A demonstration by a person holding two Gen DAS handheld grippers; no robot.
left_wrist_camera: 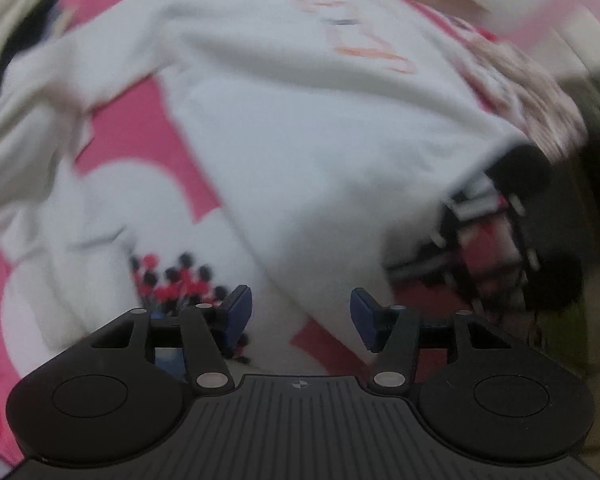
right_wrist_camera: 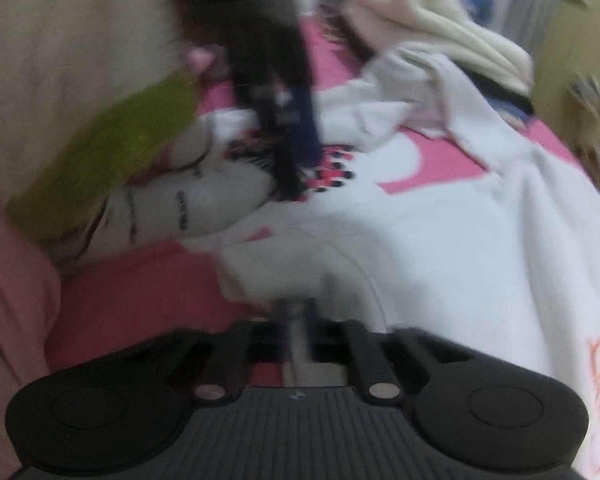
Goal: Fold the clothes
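**Helper:** Where is the shirt?

**Me:** I see the white sweatshirt spread flat on a bed. The bedcover is pink with big white shapes. The shirt has orange writing on its front. One long sleeve lies out to the side on the cover.

**Helper:** What does your left gripper do?

**Me:** My left gripper has its blue pads apart, about halfway. Nothing is between them. It hangs just over the shirt's lower edge.

**Helper:** And the right one?

**Me:** My right gripper has its fingers pressed together. White cloth sits at its tips, so I think it pinches the shirt's edge, but the picture is blurry.

**Helper:** Anything else close by?

**Me:** A yellow-green cloth lies past the shirt, near the bed's side. A cream cloth pile sits at the far end.
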